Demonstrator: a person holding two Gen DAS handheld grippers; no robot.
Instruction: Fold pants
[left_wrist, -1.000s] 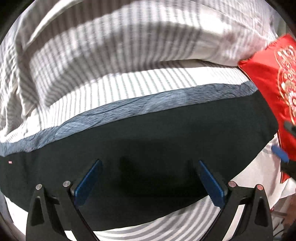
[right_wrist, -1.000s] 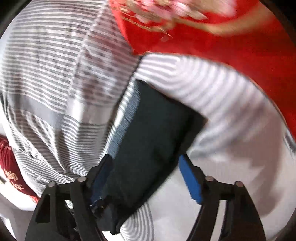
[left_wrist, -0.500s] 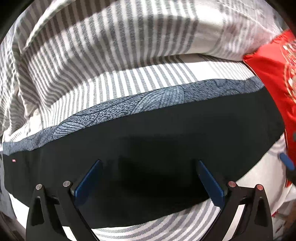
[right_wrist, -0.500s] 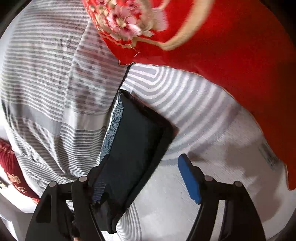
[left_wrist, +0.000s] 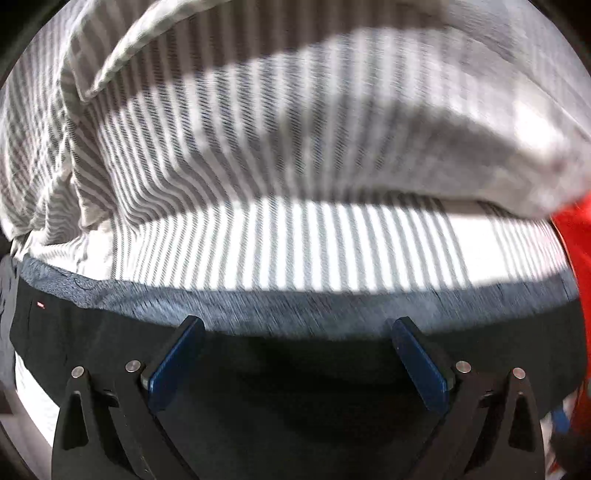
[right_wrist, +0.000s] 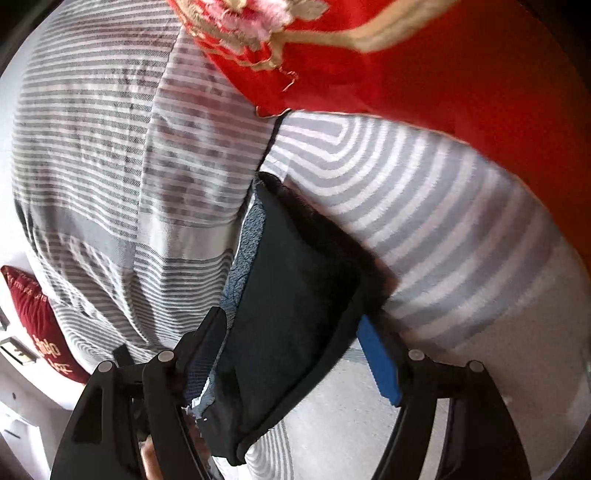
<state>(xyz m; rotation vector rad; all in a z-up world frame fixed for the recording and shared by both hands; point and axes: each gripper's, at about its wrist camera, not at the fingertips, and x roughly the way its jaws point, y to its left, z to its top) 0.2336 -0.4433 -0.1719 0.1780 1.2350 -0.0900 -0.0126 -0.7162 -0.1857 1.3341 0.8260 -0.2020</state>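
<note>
The dark pants (left_wrist: 295, 387) lie flat on the striped bedding as a long band, with a blue-grey patterned strip (left_wrist: 295, 306) along the far edge. My left gripper (left_wrist: 295, 354) is open, low over the middle of the pants, its blue pads (left_wrist: 173, 363) wide apart. In the right wrist view the pants (right_wrist: 295, 306) show as a narrow folded band end-on. My right gripper (right_wrist: 291, 350) is open with the pants' near end between its fingers; the blue pad (right_wrist: 380, 365) stands clear of the cloth.
Grey-and-white striped bedding (left_wrist: 314, 251) lies under the pants, with a rumpled striped quilt (left_wrist: 258, 110) behind. A red embroidered cushion (right_wrist: 424, 62) sits close beyond the pants' end. A dark red pillow (right_wrist: 40, 325) lies at the far left.
The left gripper has moved forward over the pants toward their far edge. The right gripper has moved forward along the pants; its jaws stay open.
</note>
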